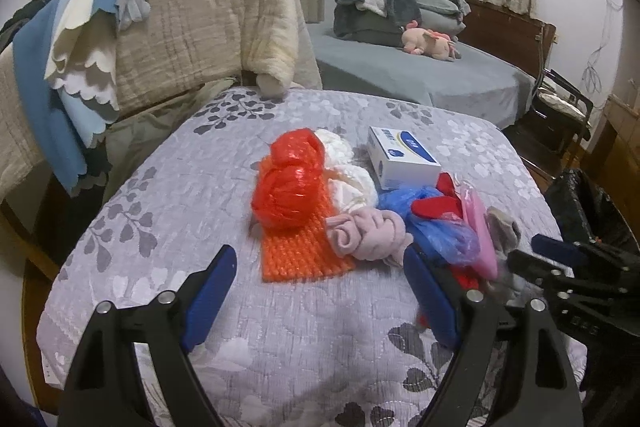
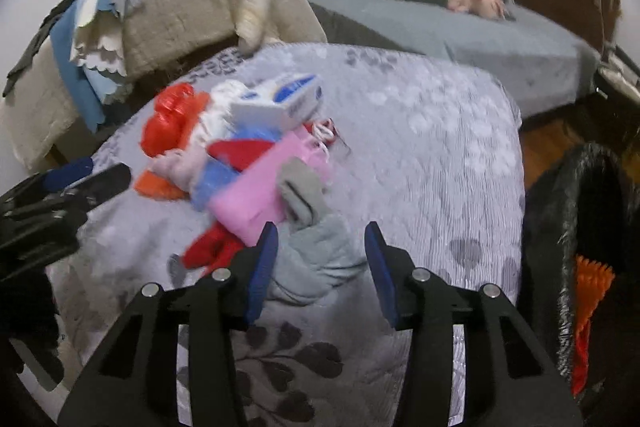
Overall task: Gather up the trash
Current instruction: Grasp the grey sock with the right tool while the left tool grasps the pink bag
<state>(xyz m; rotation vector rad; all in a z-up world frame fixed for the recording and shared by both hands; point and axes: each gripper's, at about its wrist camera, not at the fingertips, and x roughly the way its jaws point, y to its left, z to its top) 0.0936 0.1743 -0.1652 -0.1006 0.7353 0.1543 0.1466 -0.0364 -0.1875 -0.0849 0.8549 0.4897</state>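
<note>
Two tongs hang open over one heap on the bedspread (image 1: 160, 195). Ahead of the left gripper (image 1: 318, 269) lie the red bag (image 1: 290, 187) and orange mat (image 1: 298, 251) — light, crinkly, likely best pinched at a fold. The right gripper (image 2: 320, 247) straddles the soft grey cloth (image 2: 316, 263); the bin bag (image 2: 576, 211) gapes just right — an easy drop.

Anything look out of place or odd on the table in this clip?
Yes: clothing is mixed in with the trash. A pink sock and grey sock lie among crumpled plastic bags, so not everything in the pile looks like rubbish.
</note>
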